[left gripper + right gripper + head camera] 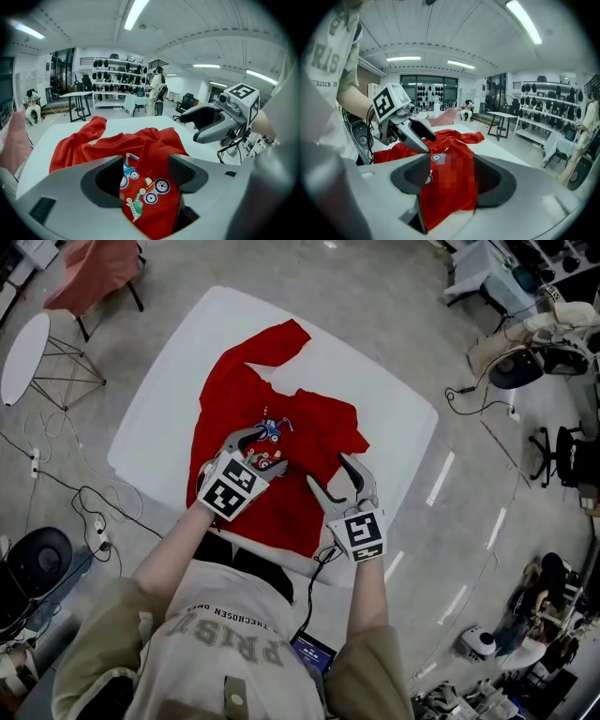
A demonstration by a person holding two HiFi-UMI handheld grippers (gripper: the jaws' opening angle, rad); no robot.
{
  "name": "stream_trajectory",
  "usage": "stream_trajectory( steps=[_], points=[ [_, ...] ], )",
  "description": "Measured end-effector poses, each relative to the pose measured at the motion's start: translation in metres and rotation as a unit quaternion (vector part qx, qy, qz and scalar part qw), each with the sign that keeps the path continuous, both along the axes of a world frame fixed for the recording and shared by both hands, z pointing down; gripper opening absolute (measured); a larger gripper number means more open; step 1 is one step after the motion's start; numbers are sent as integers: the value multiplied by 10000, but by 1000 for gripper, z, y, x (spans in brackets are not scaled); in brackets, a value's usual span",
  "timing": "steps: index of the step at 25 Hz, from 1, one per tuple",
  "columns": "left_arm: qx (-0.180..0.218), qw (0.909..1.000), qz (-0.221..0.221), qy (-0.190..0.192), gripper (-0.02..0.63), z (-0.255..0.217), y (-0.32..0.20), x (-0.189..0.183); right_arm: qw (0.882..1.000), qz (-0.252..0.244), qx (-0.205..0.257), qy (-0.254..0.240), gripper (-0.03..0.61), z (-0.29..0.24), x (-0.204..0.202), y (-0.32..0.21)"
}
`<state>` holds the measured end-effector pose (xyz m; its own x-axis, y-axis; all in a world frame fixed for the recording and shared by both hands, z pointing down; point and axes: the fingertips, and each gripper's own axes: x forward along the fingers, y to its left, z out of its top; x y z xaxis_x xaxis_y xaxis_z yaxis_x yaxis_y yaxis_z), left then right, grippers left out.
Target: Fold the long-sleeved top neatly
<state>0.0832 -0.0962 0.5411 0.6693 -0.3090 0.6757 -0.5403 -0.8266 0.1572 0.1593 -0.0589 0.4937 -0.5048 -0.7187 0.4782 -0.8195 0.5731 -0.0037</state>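
The red long-sleeved top [281,418] lies on a white tabletop [394,399], spread over its near and middle part. It is rumpled rather than flat. One sleeve [281,338] stretches away toward the far side, and the cloth on the right side is bunched into folds. A cartoon print [270,439] of wheeled vehicles sits on the chest, facing up.

The rest of the tabletop around the top is bare white. On the floor to the left stand a round white side table [23,352] and a chair draped in pink cloth [94,268], with loose cables [84,502] trailing near them. A black office chair [562,451] stands off to the right. Shelves of dark objects [117,70] line the far wall.

The left gripper [258,448] hovers over the print with its fingers apart. The print shows in the gap between them, and the pads press on nothing. The right gripper [333,479] is over the bunched right part of the top, well apart from the left one. Its fingers are also spread wide, with red cloth showing between them but not clamped. Whether their tips touch the fabric cannot be told.
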Motion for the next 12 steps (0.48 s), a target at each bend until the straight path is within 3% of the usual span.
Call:
stream_trajectory(
  steps=[6, 12],
  points=[
    [-187, 9998, -76, -46, 304, -4, -16, 20, 9947, -184, -260, 974, 273, 15, 93, -18],
    [-234, 9994, -235, -130, 305, -2, -14, 38, 9728, -1170, -841, 1816, 272, 75, 110, -39]
  ],
)
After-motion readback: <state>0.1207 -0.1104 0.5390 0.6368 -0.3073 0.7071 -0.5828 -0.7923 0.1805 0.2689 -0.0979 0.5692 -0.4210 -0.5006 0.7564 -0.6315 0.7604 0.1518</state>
